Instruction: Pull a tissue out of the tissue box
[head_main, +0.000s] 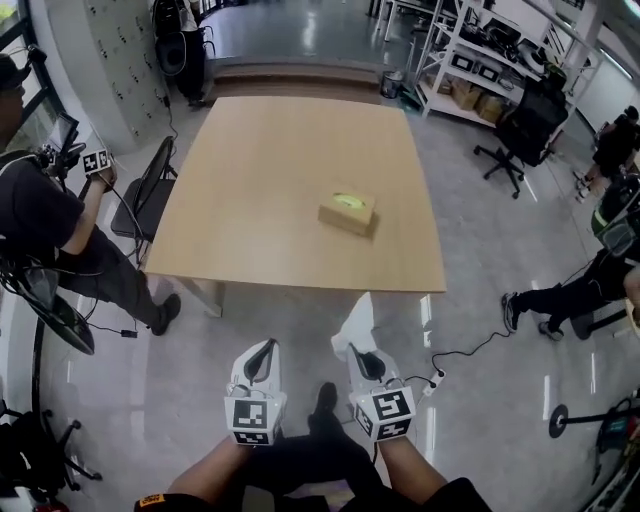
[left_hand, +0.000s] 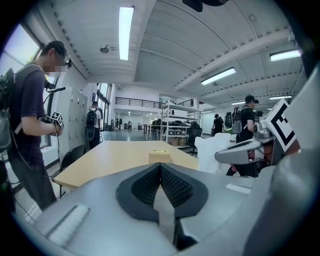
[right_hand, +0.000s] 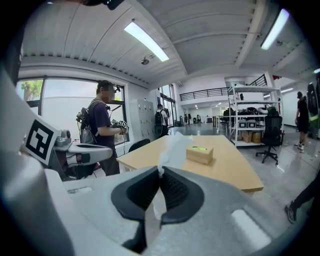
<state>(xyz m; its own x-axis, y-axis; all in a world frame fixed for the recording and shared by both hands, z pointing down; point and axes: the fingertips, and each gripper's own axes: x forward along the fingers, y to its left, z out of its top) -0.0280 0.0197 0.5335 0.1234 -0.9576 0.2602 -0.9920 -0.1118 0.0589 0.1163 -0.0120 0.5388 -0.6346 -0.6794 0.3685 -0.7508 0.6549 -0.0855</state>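
The right hand-held gripper (right_hand: 159, 169) has its dark ribbed jaws pressed together on a white tissue (right_hand: 172, 142). The tissue stands up crumpled from the jaw tips, free of anything else. Just beside it, the left hand-held gripper (left_hand: 160, 166) has its jaws closed against each other with nothing between them. In the head view both are held side by side over the grey floor (head_main: 480, 400), short of the near edge of the counter (head_main: 260, 180). The tissue box (head_main: 347, 212), tan with a green oval opening on top, sits on the counter towards its near right part. It is well apart from the held tissue. A person (head_main: 40, 215) stands at the counter's left side next to a dark folding chair (head_main: 150, 185). Beyond the far right corner are a black office chair (head_main: 525, 130) and white shelves (head_main: 470, 60).
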